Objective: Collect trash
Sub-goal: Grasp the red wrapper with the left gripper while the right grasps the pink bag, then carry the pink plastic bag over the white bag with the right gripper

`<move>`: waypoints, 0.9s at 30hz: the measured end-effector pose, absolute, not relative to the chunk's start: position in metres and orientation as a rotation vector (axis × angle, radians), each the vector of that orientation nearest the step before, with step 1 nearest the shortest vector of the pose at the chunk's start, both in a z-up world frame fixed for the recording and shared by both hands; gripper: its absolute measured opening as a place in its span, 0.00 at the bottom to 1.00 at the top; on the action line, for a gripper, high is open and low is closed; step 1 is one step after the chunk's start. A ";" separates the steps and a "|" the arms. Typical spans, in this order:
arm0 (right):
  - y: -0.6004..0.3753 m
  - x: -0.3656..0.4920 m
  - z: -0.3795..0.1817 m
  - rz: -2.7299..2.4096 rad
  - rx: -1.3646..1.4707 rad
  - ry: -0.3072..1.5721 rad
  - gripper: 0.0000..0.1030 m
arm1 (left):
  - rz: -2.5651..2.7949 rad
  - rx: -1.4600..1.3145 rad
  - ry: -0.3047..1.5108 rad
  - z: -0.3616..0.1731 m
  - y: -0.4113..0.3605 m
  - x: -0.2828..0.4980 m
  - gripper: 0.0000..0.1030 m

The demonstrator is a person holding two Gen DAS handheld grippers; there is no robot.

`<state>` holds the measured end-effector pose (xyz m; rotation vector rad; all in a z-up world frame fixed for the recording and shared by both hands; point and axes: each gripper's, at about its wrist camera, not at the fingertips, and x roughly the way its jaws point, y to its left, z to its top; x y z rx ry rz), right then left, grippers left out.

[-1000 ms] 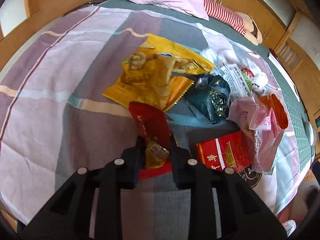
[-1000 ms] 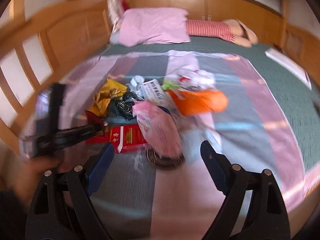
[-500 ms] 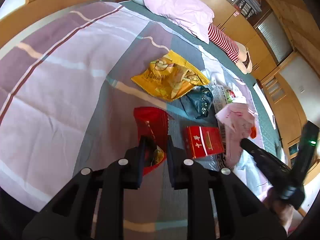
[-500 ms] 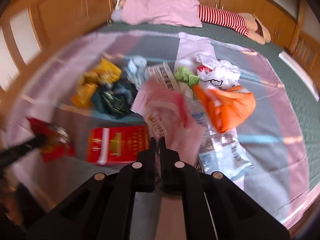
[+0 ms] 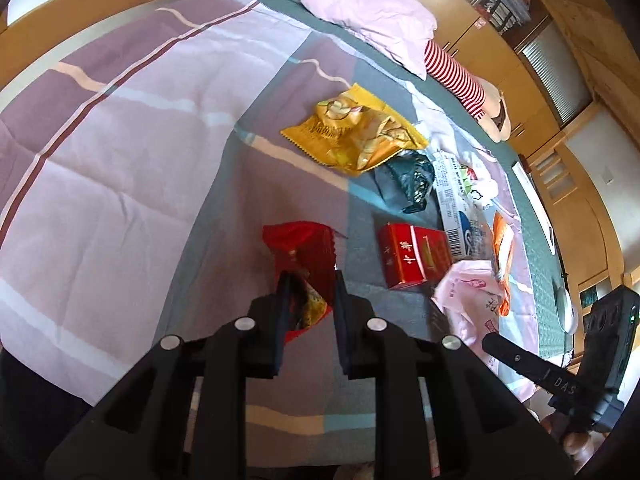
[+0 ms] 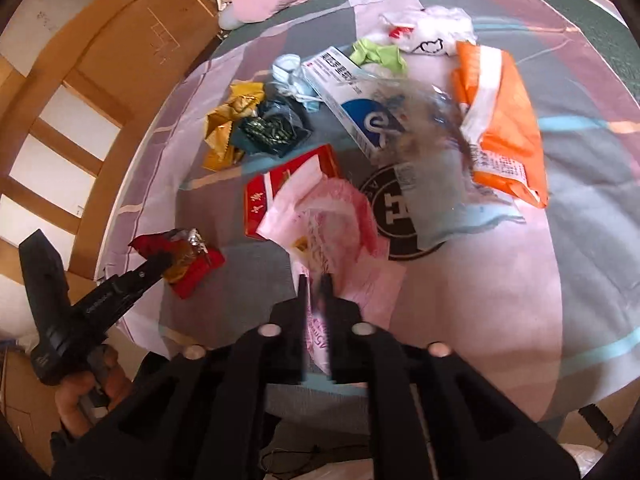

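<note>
Now the left tool [image 5: 308, 280] is clenched on a red wrapper [image 5: 302, 248], low in the middle of the left view, lifted off the bed [image 5: 100, 160]. In the right view, the right tool [image 6: 314, 280] has a pink bag [image 6: 336, 220] between its tips, and its jaws are opening a bit. To do this well, I think each hand should pinch tight and lift slowly so nothing slips. Left to right on the bed I count one yellow bag [image 6: 228, 124], one dark bag [image 6: 272, 128], one red box [image 6: 260, 200], one white box [image 6: 352, 100], one orange bag [image 6: 508, 120].
</note>
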<state>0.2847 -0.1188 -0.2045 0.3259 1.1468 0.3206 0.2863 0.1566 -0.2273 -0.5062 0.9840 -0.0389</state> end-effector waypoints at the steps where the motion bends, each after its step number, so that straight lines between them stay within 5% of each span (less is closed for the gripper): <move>1: -0.113 0.285 -0.203 0.301 0.281 1.135 0.44 | -0.038 -0.513 0.987 -0.228 0.158 0.287 0.20; 2: -0.108 0.285 -0.202 0.288 0.239 1.124 0.55 | -0.034 -0.526 0.989 -0.229 0.159 0.288 0.20; 4: -0.101 0.286 -0.203 0.279 0.175 1.122 0.57 | -0.025 -0.555 0.989 -0.231 0.163 0.288 0.25; 9: -0.087 0.295 -0.217 0.213 0.062 1.145 0.56 | 0.009 -0.633 0.970 -0.234 0.173 0.289 0.58; 12: -0.083 0.295 -0.219 0.195 0.026 1.132 0.30 | 0.032 -0.651 0.974 -0.237 0.175 0.292 0.67; 16: -0.084 0.285 -0.217 0.226 0.013 1.119 0.23 | 0.061 -0.623 1.004 -0.243 0.170 0.303 0.67; 18: -0.082 0.279 -0.215 0.231 -0.004 1.105 0.22 | 0.059 -0.585 1.031 -0.248 0.164 0.310 0.63; 24: -0.081 0.264 -0.210 0.237 0.027 1.072 0.20 | 0.049 -0.429 1.062 -0.250 0.144 0.314 0.16; 27: -0.085 0.254 -0.200 0.233 0.044 1.027 0.20 | 0.047 -0.383 1.000 -0.238 0.141 0.308 0.10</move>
